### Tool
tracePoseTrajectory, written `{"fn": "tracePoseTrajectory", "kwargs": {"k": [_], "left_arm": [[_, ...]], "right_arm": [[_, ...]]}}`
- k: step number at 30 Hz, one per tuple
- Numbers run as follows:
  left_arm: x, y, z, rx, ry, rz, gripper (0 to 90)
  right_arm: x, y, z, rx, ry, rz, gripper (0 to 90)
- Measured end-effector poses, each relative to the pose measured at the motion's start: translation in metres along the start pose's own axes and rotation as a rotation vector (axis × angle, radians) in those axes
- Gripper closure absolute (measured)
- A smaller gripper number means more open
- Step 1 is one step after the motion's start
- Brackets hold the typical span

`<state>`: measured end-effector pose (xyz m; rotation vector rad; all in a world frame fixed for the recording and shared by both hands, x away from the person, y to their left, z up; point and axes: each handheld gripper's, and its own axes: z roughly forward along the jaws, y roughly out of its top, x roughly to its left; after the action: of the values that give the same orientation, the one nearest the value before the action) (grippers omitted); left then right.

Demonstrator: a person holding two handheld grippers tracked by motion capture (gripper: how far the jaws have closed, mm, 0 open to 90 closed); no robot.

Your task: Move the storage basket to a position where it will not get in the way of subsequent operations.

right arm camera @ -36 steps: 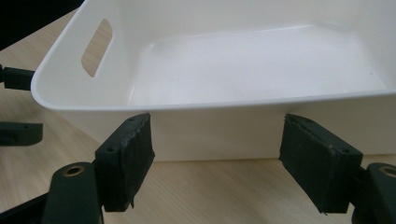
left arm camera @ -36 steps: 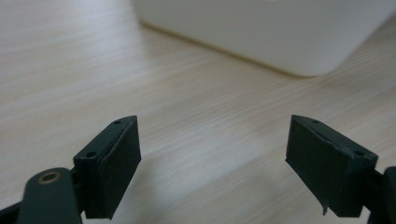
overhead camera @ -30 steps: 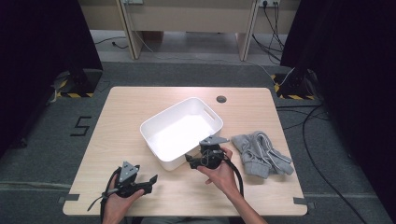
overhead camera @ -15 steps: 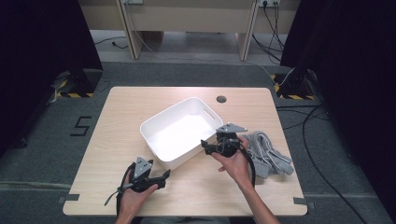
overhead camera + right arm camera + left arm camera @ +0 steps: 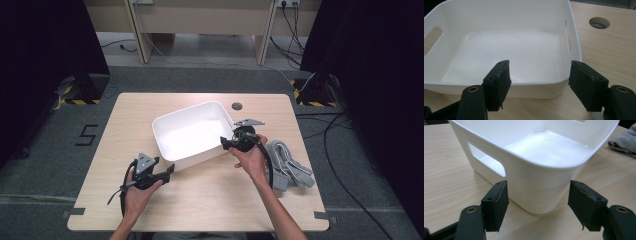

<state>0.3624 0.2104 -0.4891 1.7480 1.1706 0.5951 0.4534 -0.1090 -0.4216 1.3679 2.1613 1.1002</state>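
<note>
A white plastic tub (image 5: 162,125) with handle slots stands empty in the middle of the wooden table. My left gripper (image 5: 169,171) sits low at the tub's near corner, pointing at it. In the left gripper view that gripper (image 5: 537,205) is open, the tub's rounded corner wall (image 5: 531,180) just beyond its pads, untouched. My right gripper (image 5: 226,143) hovers at the tub's right side. Seen from the right gripper view, this gripper (image 5: 539,83) is open and looks over the tub's rim (image 5: 574,37) into the bare inside. Both pairs of jaws have just been closing, with nothing between them.
A heap of grey cloths (image 5: 292,167) lies on the table right of the right hand, and its edge (image 5: 624,140) shows behind the tub. A round cable hole (image 5: 237,106) is in the table behind the tub. Dark curtains flank the table.
The left hand slid forward and right to the tub's near corner. The right hand rose and moved away and right, to the tub's right side. Both pairs of jaws narrowed slightly.
</note>
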Motion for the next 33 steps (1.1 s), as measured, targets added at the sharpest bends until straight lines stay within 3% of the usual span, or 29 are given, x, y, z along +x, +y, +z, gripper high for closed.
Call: {"fn": "tracePoseTrajectory", "kwargs": {"k": [3, 7, 12, 17, 21, 33], "left_arm": [[0.004, 0.005, 0.007, -0.001, -0.002, 0.001, 37.0], [0.011, 0.010, 0.014, 0.004, 0.009, -0.019, 38.3], [0.021, 0.015, 0.024, -0.004, 0.004, -0.063, 42.2], [0.025, 0.021, 0.034, 0.002, 0.006, -0.071, 41.9], [0.025, 0.027, 0.043, 0.011, 0.012, -0.060, 41.5], [0.035, 0.050, 0.081, 0.053, 0.022, -0.010, 42.0]], "right_arm": [[-0.003, 0.000, 0.007, 0.011, -0.017, 0.001, 34.7], [-0.008, -0.001, 0.009, 0.004, -0.003, 0.030, 35.2], [-0.005, -0.008, 0.004, 0.005, 0.029, 0.011, 32.6], [-0.002, -0.014, 0.006, 0.032, 0.013, -0.020, 29.8], [0.000, -0.017, 0.015, 0.062, -0.003, -0.025, 28.7], [-0.008, -0.008, 0.038, 0.079, -0.050, 0.072, 28.8]]}}
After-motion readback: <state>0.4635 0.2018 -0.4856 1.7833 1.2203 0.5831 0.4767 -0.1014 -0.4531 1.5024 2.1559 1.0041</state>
